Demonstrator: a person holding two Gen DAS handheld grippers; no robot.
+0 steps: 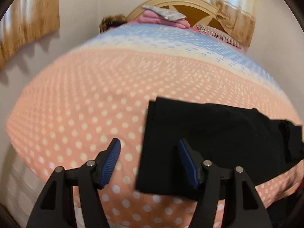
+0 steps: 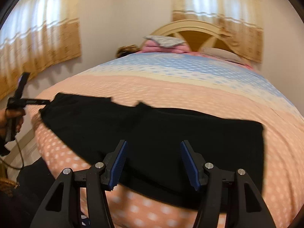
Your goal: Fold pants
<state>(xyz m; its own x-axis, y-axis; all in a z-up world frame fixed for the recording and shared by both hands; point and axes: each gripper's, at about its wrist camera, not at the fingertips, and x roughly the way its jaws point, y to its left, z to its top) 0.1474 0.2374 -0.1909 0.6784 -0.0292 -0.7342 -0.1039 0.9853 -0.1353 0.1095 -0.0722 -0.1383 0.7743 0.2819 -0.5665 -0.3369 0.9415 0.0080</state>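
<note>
Black pants lie flat across the near part of a bed, stretched left to right on a pink bedspread with white dots; farther back the spread turns to cream and blue bands. In the left wrist view the pants have one straight, squared end towards the left, and the cloth runs off to the right, where its far edge is uneven. The left gripper hangs over that squared end, its fingers spread wide with blue ribbed pads; the left pad is over bare bedspread, the right pad over the black cloth, and nothing is held between them. In the right wrist view the right gripper sits over the near edge of the pants near their middle, fingers likewise spread wide and holding nothing; whether the pads touch the cloth cannot be told. In the same view the left gripper shows at the far left, gripped by a hand, just beside the left end of the pants. At the far end of the bed: a cream and brown headboard, pink pillows with a grey patterned item on top, and a striped pillow to the right. Tan curtains hang on the wall to the left and behind the headboard. Both views are motion-blurred.
</note>
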